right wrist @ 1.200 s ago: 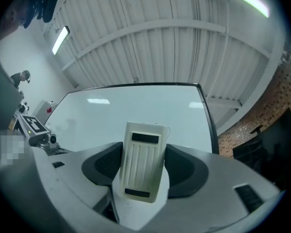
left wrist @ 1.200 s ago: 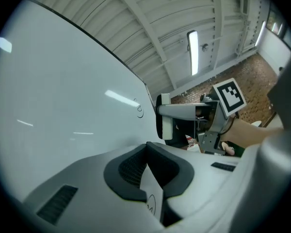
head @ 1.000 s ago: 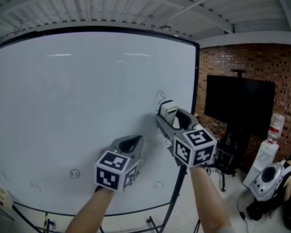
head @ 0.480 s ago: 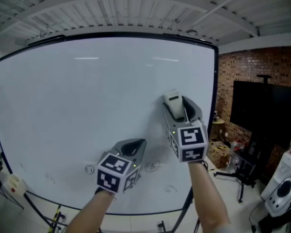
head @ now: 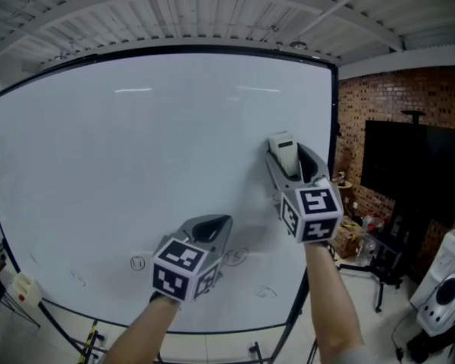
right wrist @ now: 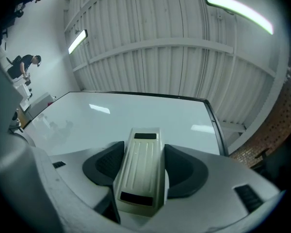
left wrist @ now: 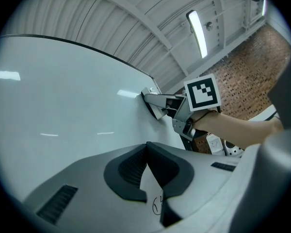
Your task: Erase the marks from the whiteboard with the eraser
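A large whiteboard (head: 136,165) fills the head view. My right gripper (head: 286,156) is shut on a cream eraser (head: 282,147), whose far end is against the board near its right edge. In the right gripper view the eraser (right wrist: 140,171) lies lengthwise between the jaws, over the board (right wrist: 111,118). My left gripper (head: 214,226) hovers lower, near the board's middle bottom, shut and holding nothing. Small pen marks show low on the board: a circle (head: 138,262), a scribble (head: 235,256) and another scribble (head: 267,292). The left gripper view shows the right gripper (left wrist: 157,105) touching the board.
A black screen on a stand (head: 413,165) stands right of the board before a brick wall (head: 379,97). A water dispenser (head: 451,260) and cluttered floor lie below it. A small white box (head: 19,287) sits at the board's lower left. A person (right wrist: 25,64) is far off.
My right gripper has carried the eraser up and to the right along the board. The scribble seen beside the eraser a second ago no longer shows. The left gripper has barely moved.
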Demonstrator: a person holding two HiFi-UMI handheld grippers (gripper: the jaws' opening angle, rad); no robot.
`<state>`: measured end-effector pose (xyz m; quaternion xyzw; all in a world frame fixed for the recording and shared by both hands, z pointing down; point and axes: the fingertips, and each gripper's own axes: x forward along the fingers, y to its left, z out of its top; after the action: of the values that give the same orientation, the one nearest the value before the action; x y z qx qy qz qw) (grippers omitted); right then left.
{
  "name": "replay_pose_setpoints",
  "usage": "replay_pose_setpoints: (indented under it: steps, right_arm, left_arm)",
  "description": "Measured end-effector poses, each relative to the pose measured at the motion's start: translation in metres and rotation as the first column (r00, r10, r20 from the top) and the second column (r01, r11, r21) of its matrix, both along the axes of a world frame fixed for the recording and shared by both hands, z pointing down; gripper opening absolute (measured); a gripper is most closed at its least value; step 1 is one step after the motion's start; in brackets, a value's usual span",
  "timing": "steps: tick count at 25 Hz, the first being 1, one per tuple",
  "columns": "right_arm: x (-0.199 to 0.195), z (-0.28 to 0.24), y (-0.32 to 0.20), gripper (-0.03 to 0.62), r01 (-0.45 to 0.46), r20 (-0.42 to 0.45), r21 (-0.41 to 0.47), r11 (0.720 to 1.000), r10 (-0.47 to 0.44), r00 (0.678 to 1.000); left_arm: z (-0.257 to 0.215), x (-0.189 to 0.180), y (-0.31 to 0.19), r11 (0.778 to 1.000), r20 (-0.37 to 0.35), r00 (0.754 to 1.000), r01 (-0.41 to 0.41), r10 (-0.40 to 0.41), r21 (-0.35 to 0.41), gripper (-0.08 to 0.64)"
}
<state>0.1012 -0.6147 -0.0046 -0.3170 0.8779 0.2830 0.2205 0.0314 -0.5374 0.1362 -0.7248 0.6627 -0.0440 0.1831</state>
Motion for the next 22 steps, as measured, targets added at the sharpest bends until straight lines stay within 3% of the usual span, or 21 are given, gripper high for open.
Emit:
replay_pose_setpoints:
  steps: [9,14,22]
  right_arm:
    - [0.054,-0.005,-0.043,0.254,-0.043,0.109,-0.121,0.992,0.057,0.992]
    - [0.047,-0.005,-0.037,0.249,-0.106,0.094,-0.113,0.988,0.117,0.989]
    - [-0.013,0.006,0.015,0.249,-0.083,-0.035,-0.007,0.996,0.083,0.996]
  left_arm:
    - [0.011,0.002,-0.001,1.000,-0.004,1.000,-0.002,0.002,-0.024,0.000]
    - [0.013,-0.001,0.004,1.000,-0.007,1.000,-0.006,0.006,-0.024,0.000]
    - [0.014,-0.010,0.014,1.000,-0.021,1.000,0.004,-0.004,-0.020,0.000]
